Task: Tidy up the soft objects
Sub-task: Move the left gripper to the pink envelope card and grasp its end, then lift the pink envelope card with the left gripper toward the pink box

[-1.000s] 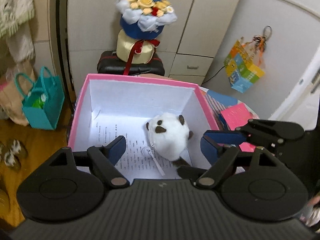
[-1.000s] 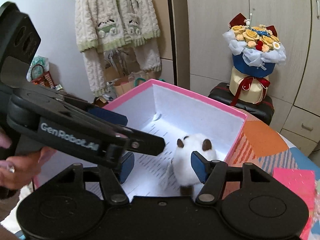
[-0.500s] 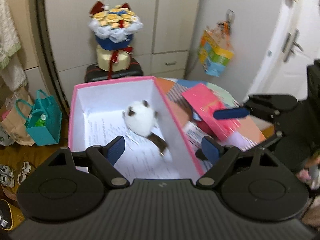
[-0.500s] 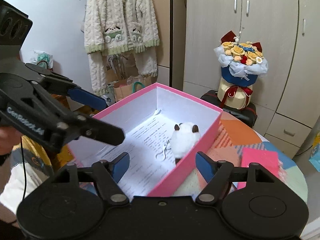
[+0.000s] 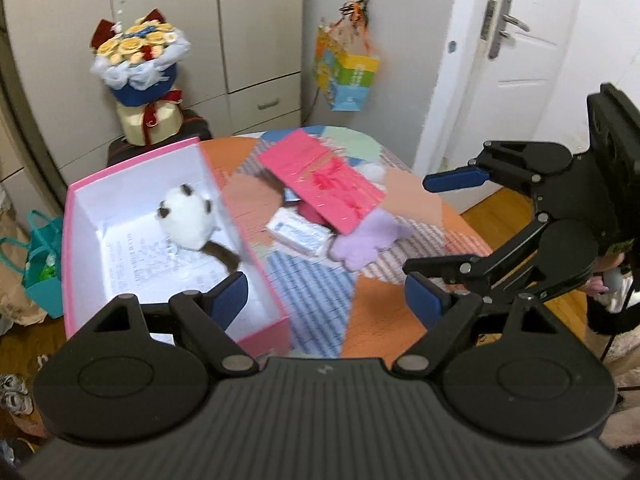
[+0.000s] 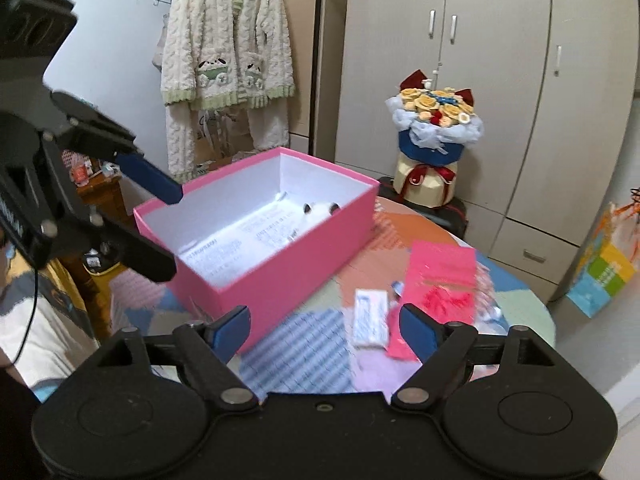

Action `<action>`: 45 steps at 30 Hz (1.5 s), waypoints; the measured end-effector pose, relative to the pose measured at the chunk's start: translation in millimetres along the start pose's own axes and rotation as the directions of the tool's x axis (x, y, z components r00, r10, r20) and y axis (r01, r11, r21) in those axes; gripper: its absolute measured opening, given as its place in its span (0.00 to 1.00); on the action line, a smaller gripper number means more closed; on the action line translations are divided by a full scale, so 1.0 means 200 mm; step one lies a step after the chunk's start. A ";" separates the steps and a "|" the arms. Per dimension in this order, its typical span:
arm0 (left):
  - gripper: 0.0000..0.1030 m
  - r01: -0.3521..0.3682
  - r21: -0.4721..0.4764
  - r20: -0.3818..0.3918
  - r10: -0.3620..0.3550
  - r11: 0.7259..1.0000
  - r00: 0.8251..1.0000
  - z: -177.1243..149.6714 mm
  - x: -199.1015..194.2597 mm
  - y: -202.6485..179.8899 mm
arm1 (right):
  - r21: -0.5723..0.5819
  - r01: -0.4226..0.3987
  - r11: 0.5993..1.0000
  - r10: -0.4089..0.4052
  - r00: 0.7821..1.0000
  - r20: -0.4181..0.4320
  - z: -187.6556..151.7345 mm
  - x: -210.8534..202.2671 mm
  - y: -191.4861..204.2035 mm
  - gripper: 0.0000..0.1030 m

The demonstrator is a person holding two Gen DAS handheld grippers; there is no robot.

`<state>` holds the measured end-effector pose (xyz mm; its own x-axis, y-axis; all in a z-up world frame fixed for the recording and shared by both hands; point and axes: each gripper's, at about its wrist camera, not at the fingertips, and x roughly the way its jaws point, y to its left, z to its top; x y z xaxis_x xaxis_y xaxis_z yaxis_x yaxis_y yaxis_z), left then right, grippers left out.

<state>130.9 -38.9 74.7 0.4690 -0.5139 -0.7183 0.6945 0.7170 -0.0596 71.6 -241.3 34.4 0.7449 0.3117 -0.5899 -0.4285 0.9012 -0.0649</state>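
A white plush toy (image 5: 188, 220) with dark ears and tail lies inside the open pink box (image 5: 260, 252); only its ears (image 6: 320, 209) show over the box wall (image 6: 288, 264) in the right wrist view. A lilac plush paw (image 5: 366, 242) lies on the patchwork table, partly under a pink card (image 5: 324, 182). My left gripper (image 5: 326, 302) is open and empty, above the box's near right corner. My right gripper (image 6: 324, 326) is open and empty, above the table right of the box; it also shows in the left wrist view (image 5: 440, 232).
A white packet (image 5: 298, 234) lies beside the lilac paw, seen too in the right wrist view (image 6: 370, 318). A flower bouquet (image 6: 436, 140) stands on a dark case behind the table. A colourful bag (image 5: 346, 72) hangs on the wall. A teal bag (image 5: 40, 256) sits on the floor.
Both grippers have pulled back from the box and swung right, leaving the white plush toy inside. The table's pink card and lilac paw have come into view.
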 end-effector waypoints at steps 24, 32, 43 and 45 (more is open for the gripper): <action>0.80 0.134 -0.291 0.292 -0.045 0.947 0.955 0.12 0.50 0.00 | 0.080 0.179 0.981 -0.186 0.977 0.099 -0.23 0.36 -0.30 0.83; 0.64 0.036 -0.390 0.223 0.057 0.920 0.973 0.11 0.86 0.02 | 0.082 0.190 0.978 -0.198 0.974 0.113 -0.26 0.47 -0.39 0.83; 0.46 -0.027 -0.440 0.161 0.109 0.898 0.981 0.10 1.08 0.07 | 0.015 0.200 0.980 -0.200 0.979 0.031 -0.28 0.69 -0.39 0.89; 0.41 -0.044 -0.454 0.149 0.125 0.890 0.981 0.09 1.11 0.08 | 0.043 0.194 0.980 -0.195 0.980 0.030 -0.27 0.70 -0.41 0.90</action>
<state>255.8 -150.1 -74.5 0.6281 -0.4848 -0.6087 0.3497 0.8746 -0.3358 183.9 -288.2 -86.9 0.8291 0.1386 -0.5417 -0.2536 0.9566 -0.1433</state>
